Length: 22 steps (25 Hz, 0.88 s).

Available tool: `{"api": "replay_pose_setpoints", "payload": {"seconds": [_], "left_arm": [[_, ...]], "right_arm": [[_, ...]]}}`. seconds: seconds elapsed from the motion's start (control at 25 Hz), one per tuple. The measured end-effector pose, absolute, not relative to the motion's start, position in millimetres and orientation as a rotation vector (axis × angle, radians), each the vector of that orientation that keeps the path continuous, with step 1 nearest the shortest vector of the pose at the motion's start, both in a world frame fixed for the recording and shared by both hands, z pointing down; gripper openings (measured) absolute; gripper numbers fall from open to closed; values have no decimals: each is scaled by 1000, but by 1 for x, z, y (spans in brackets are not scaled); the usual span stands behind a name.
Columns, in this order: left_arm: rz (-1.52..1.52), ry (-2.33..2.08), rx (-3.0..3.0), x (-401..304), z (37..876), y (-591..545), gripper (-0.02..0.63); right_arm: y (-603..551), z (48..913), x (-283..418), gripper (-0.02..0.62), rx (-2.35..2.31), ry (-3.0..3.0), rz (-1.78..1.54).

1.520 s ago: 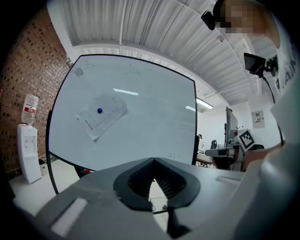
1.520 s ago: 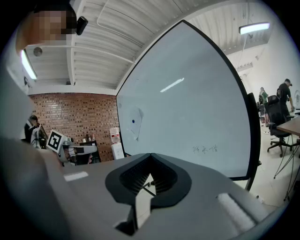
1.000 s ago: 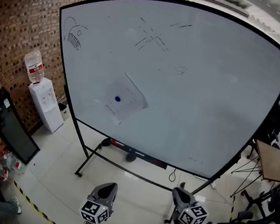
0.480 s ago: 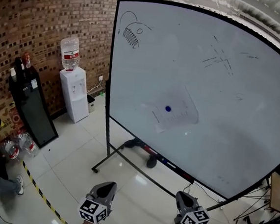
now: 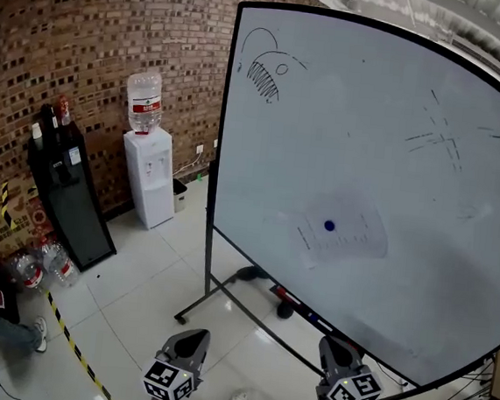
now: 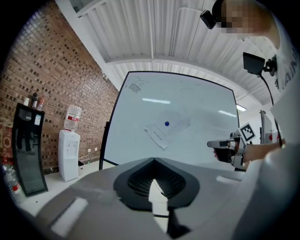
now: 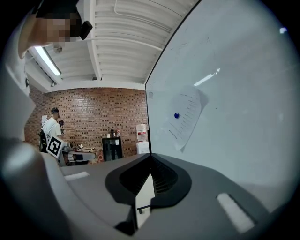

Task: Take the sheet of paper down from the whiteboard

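White whiteboard (image 5: 372,119): one paper sheet (image 5: 359,241), one blue magnet (image 5: 329,226). Left gripper (image 5: 191,339), right gripper (image 5: 334,349): both closed, empty.

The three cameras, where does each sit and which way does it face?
Head view: on the person's head, facing down at the whiteboard and sheet of paper; left gripper and right gripper at bottom.
Left gripper view: on that gripper, tilted up at the board; right gripper at right.
Right gripper view: on that gripper, looking along the board toward the brick wall; left gripper at left.
All three show the paper.
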<state>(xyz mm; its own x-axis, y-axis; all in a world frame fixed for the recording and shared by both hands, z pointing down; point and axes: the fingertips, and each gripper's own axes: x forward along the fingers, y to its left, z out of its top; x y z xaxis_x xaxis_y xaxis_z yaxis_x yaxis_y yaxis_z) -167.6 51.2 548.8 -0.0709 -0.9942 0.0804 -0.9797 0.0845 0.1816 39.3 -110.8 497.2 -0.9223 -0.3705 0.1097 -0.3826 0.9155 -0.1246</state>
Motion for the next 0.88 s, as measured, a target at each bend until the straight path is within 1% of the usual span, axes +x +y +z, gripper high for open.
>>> {"api": "replay_pose_setpoints", "payload": {"seconds": [0.16,0.48,0.68,0.88], "left_arm": [[-91,-2135,2066,-183,542,-7,0],[-8,-2003,2303,-177,512,-130,0],[100,-2048,2469,-192,477,-183,0],[186,-1965,2756,-179,432,-239,0]], "right_arm": [[-147,490,13,6,594,-3020,223],[-226,464,-6,6,708,-3053,220],[-243,451,-25,6,731,-3060,155],[-262,438,-25,6,906,-3017,104]]}}
